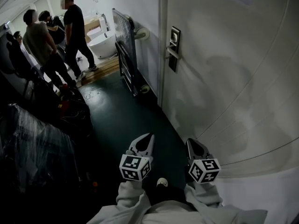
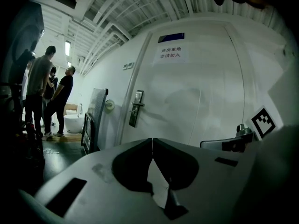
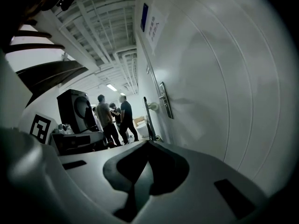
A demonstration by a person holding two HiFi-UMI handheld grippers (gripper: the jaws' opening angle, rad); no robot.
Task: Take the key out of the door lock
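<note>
Left gripper (image 1: pixel 149 137), right gripper (image 1: pixel 189 143): jaws together, empty, side by side. Lock (image 1: pixel 174 49) on door (image 1: pixel 233 78): well apart from both.

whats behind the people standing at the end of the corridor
A white tub sits on a wooden platform. The people cover the tub's left side, and whatever else stands behind them is hidden.
</note>
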